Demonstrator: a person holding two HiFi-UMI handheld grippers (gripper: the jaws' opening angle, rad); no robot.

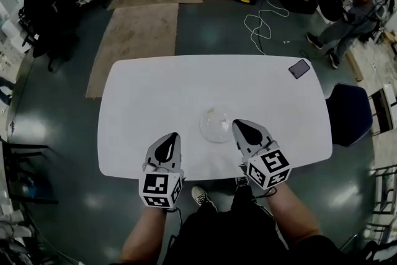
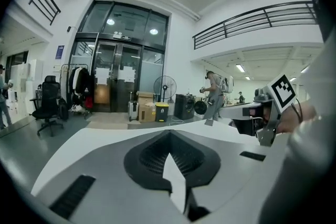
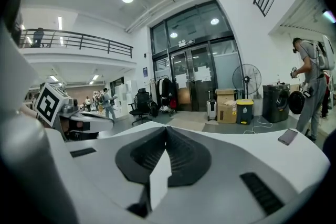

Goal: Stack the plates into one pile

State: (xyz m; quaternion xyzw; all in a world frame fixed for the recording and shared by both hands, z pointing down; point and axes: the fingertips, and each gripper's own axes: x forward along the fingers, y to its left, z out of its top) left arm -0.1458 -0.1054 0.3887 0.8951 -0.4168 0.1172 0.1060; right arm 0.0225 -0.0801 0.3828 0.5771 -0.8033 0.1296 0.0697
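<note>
Clear round plate (image 1: 217,127) on white table (image 1: 155,102)

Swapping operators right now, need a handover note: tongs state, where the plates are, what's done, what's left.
Left tongs: shut, empty, held over the near edge of the white table.
Right tongs: shut, empty, also over the near edge.
Clear plates: in one spot, centre-near on the table, between the two tongs in the head view. How many are in the pile cannot be told.
Phone: far right corner, not part of the job.
Done: no loose plate shows elsewhere on the table, so the stacking looks finished.
Left: probably nothing; check the pile's count and that it sits square.
</note>
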